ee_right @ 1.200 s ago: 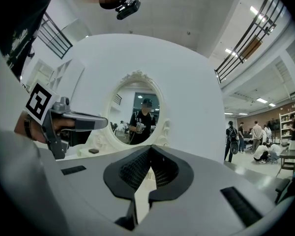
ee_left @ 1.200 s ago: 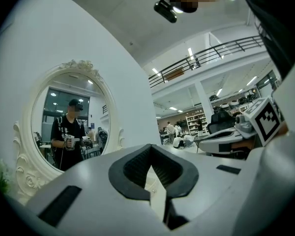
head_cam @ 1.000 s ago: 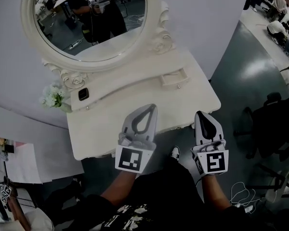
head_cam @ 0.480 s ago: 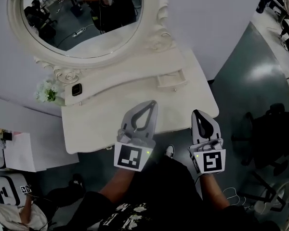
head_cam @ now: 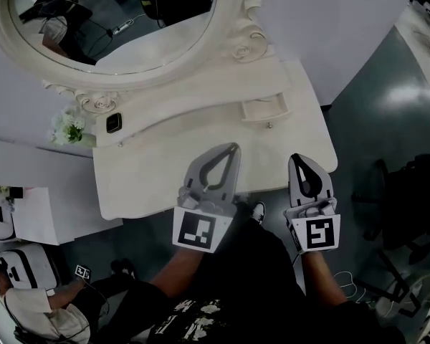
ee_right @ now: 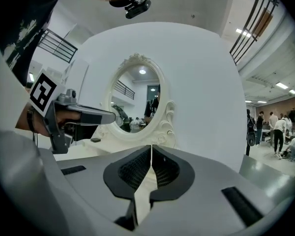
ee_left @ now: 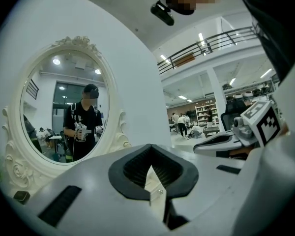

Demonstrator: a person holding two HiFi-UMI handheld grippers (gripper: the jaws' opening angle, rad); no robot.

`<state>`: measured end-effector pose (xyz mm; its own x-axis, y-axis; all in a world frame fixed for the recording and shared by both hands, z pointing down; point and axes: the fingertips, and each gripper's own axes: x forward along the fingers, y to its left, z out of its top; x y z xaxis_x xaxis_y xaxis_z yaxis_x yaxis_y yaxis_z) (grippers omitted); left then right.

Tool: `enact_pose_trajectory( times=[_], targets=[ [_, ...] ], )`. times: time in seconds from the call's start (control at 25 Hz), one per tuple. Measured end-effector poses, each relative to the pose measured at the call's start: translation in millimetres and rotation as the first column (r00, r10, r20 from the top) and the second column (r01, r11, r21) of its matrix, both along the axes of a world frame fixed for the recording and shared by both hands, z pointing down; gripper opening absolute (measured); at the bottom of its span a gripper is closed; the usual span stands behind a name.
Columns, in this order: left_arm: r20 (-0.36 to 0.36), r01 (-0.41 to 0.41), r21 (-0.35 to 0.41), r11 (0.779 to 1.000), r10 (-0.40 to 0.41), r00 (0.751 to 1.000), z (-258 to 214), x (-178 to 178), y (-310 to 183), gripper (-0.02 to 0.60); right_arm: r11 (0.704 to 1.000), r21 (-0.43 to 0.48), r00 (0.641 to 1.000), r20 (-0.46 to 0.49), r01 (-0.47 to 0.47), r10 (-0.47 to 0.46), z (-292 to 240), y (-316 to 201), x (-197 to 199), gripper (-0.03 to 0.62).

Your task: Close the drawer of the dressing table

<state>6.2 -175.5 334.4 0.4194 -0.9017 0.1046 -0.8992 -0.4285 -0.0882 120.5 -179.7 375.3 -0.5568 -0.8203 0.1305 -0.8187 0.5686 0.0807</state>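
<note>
Jaws of 2 grippers, left gripper (head_cam: 231,149) and right gripper (head_cam: 299,160), are together and empty. We find the drawer (head_cam: 264,110) standing out on the dressing table (head_cam: 147,181), beyond both. We judge it light and rigid: push squarely at its knob (head_cam: 269,125).

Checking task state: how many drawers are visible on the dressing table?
2. An open drawer at the shelf's right end; a shut drawer at its left end, near the flowers. Any under the tabletop may be hidden.

- Eased left tongs (head_cam: 231,149) a little deeper over the table (head_cam: 150,178).
- Carried right tongs (head_cam: 299,160), seemingly, from beyond the front corner in over its edge.
</note>
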Motion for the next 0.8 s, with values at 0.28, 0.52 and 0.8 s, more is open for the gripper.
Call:
enact_pose_trajectory(
  times=[0.28, 0.52, 0.8],
  targets=[
    [-0.014, -0.043, -0.045, 0.998, 0.042, 0.999, 23, -3, -24, 0.002, 0.998, -0.061, 0.999, -0.043, 0.0, -0.003, 24, -17, -14, 0.0],
    [0.006, -0.086, -0.098, 0.991, 0.087, 0.996, 51, -5, -40, 0.002, 0.995, -0.103, 0.999, -0.052, -0.02, 0.015, 48, -32, -21, 0.019],
    [-0.006, -0.118, -0.149, 0.982, 0.119, 0.993, 84, -7, -55, 0.002, 0.987, -0.15, 0.997, -0.065, -0.049, 0.04, 80, -51, -28, 0.085]
  ],
)
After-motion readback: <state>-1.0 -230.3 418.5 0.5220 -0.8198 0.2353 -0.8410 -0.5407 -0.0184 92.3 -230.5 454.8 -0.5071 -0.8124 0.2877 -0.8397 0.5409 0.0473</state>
